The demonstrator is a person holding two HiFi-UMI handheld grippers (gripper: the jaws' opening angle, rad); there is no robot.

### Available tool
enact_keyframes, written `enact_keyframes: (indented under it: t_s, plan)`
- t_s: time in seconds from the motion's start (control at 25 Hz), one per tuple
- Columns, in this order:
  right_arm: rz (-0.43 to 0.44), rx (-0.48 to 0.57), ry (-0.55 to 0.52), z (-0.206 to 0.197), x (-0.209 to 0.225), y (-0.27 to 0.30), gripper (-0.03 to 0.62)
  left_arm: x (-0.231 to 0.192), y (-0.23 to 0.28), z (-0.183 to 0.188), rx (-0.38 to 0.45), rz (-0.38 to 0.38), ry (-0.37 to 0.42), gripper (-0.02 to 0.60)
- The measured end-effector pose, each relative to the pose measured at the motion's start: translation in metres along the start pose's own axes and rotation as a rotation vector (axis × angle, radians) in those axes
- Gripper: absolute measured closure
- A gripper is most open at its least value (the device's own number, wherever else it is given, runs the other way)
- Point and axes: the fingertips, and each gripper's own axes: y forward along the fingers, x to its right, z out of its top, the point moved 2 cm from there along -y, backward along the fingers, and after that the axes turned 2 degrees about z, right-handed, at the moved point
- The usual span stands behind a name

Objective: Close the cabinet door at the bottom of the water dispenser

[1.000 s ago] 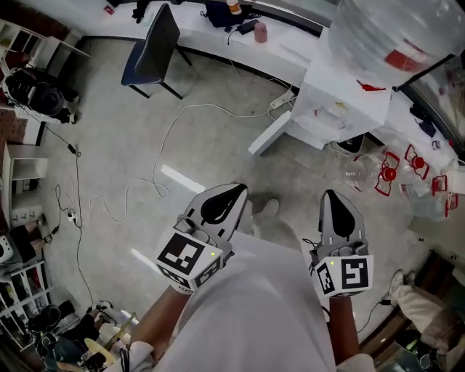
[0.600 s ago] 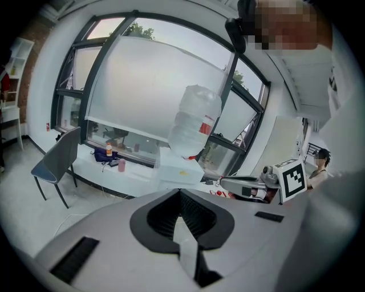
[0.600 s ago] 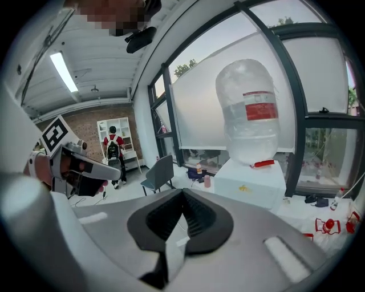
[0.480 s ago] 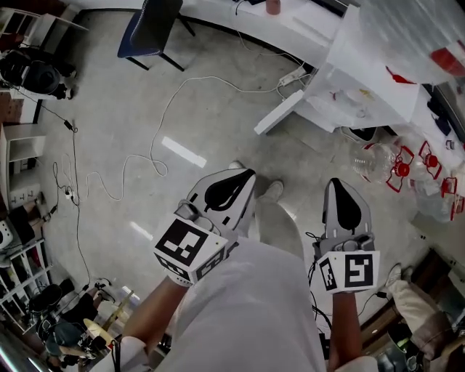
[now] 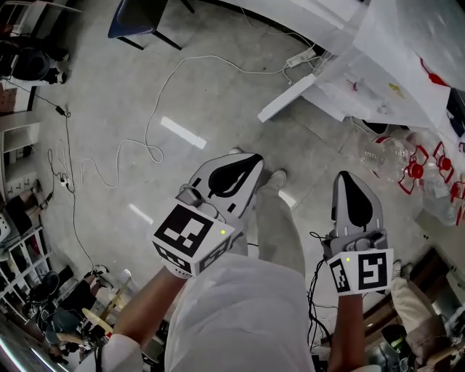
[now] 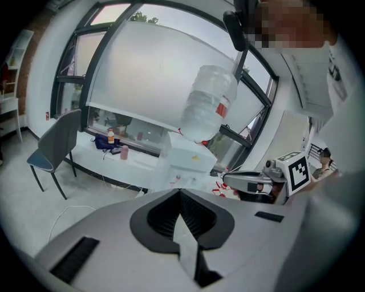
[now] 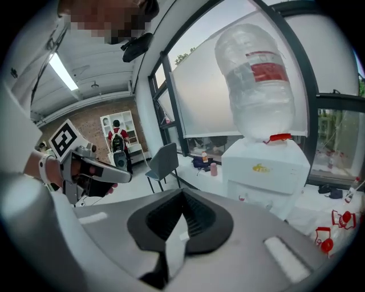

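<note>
The white water dispenser (image 5: 378,73) stands at the top right of the head view, a big clear bottle (image 6: 208,102) on top. Its bottom cabinet door (image 5: 289,97) hangs open, swung out to the left over the floor. My left gripper (image 5: 245,161) is shut and empty, held in front of my body well short of the door. My right gripper (image 5: 348,183) is also shut and empty, to the right and below the dispenser in that view. In both gripper views the dispenser (image 7: 265,171) lies ahead at a distance, beyond the meeting jaws.
A white cable (image 5: 152,116) snakes across the grey floor to a power strip (image 5: 301,57) beside the door. Empty bottles with red handles (image 5: 396,156) lie right of the dispenser. A blue chair (image 5: 138,18) stands at the top left, shelves (image 5: 22,145) along the left edge.
Both grippers have sunk lower and stayed shut. In the head view the dispenser and its open door have slid toward the top right corner.
</note>
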Motion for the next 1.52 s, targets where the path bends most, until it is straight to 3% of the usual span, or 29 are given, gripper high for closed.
enact_keyframes:
  t_s: [0.6,1.52]
  plan:
    - [0.019,-0.071,-0.040,-0.055,0.020,0.089,0.585,-0.058,0.078,-0.042,-0.059,-0.018,-0.025,0.575]
    - [-0.024,-0.149,0.001,-0.161,0.038,0.165,0.585,-0.145,0.184,-0.158,-0.152,-0.044,-0.031,0.575]
